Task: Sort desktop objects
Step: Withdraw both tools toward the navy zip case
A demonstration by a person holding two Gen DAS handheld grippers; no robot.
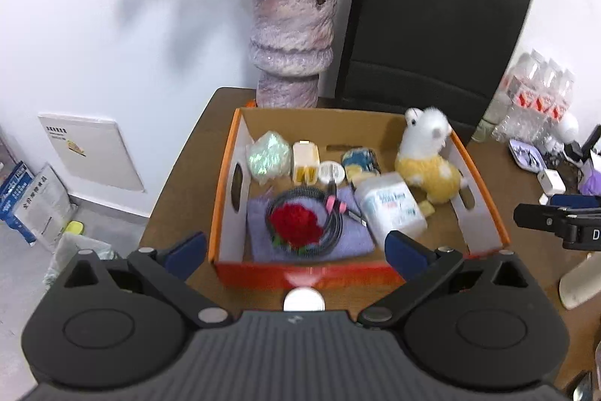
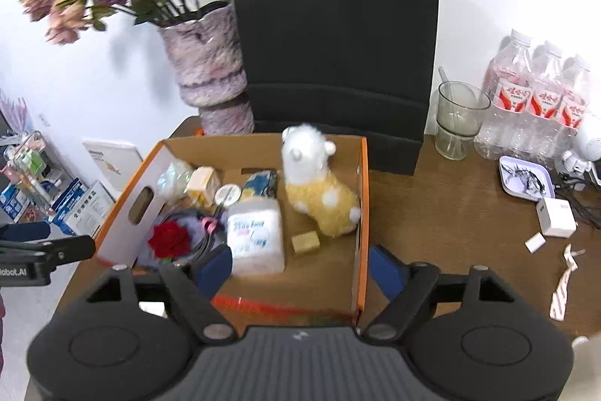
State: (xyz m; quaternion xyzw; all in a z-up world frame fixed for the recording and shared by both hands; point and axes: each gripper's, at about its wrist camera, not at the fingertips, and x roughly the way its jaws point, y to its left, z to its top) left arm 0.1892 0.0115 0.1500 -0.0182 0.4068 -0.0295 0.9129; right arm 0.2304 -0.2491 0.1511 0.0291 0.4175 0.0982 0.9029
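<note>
An orange-edged cardboard box (image 1: 484, 190) (image 2: 362, 213) stands on the brown table. It holds a white and yellow plush toy (image 1: 428, 160) (image 2: 319, 186), a tissue pack (image 1: 390, 209) (image 2: 255, 235), a red rose (image 1: 295, 224) (image 2: 169, 239) on a purple cloth with a coiled cable, a yellow charger (image 1: 305, 162) and a round white tin (image 1: 330, 171). My left gripper (image 1: 296, 247) is open and empty, just in front of the box. My right gripper (image 2: 300, 265) is open and empty over the box's near right corner.
A purple vase (image 1: 291, 36) (image 2: 210, 62) of dried flowers and a black paper bag (image 1: 432, 25) (image 2: 334, 47) stand behind the box. To the right are water bottles (image 2: 537, 100), a glass cup (image 2: 458, 115), a small tray (image 2: 526, 177) and a white adapter (image 2: 556, 217).
</note>
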